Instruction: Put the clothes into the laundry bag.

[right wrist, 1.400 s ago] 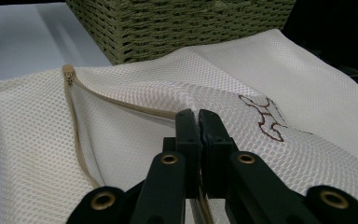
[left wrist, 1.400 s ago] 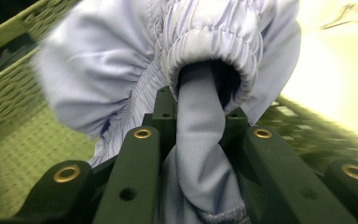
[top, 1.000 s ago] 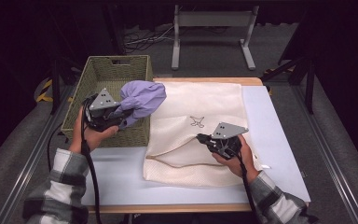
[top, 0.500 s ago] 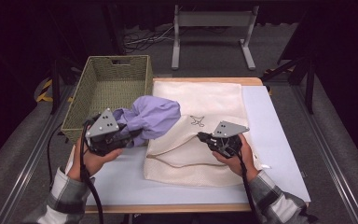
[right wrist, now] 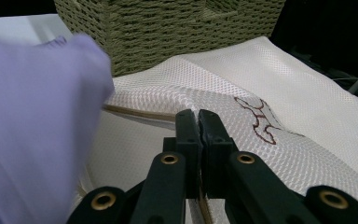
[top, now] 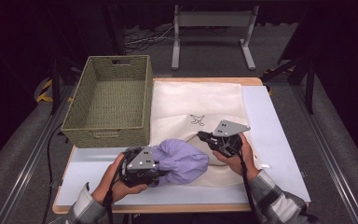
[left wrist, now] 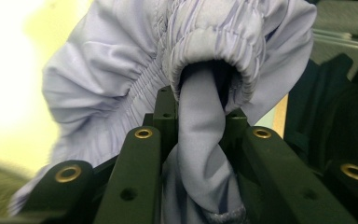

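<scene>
High view: the left gripper (top: 161,173) clamps a bunched lilac elasticated garment (top: 182,161) at the table's 6 o'clock, on the near edge of the cream mesh laundry bag (top: 200,100). At the garment's 2 o'clock, the right gripper (top: 204,137) pinches the bag's edge. The olive woven basket (top: 106,103) sits at 10 o'clock.

Left gripper view: the jaws are narrow, squeezing a twisted fold of garment (left wrist: 200,135).

Right gripper view: the jaws are closed on the mesh bag's (right wrist: 279,102) rim, with the garment (right wrist: 32,121) at 9 o'clock.
</scene>
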A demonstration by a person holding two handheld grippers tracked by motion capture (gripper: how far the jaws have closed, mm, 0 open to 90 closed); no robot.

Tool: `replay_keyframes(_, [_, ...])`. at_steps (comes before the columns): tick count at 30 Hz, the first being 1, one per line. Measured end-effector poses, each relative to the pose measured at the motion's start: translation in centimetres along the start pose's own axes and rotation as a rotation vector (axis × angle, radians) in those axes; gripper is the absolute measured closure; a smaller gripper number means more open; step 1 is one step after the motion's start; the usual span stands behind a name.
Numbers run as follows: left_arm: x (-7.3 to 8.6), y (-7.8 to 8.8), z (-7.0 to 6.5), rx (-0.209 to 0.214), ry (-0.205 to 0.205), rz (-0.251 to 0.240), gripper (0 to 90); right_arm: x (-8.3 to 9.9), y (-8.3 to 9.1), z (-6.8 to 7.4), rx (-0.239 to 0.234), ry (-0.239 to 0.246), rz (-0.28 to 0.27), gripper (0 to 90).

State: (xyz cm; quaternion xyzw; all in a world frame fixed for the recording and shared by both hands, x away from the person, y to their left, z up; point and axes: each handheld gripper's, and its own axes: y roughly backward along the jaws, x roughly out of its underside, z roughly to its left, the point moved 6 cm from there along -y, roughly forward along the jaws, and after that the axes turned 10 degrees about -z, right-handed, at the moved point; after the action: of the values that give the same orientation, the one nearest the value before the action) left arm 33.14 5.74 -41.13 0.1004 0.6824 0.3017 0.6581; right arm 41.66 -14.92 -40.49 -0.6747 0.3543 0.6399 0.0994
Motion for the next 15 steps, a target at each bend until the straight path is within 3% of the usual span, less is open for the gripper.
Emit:
replay_keyframes(6, [0.1,-2.4,0.5,0.007,0.023,0.03,75.5,0.0,-0.2,0.3,-0.009,0.005,0.004,87.9])
replay_keyframes(8, [-0.3,-3.4,0.9,0.009,0.041,0.035,75.5,-0.1,-0.1,0.4,-0.009,0.01,0.002,87.9])
replay_keyframes(15, [-2.1,-6.8,1.1,-0.004,0.039,0.064,75.4,-0.3,0.0,0.9,-0.016,0.032,0.004,87.9])
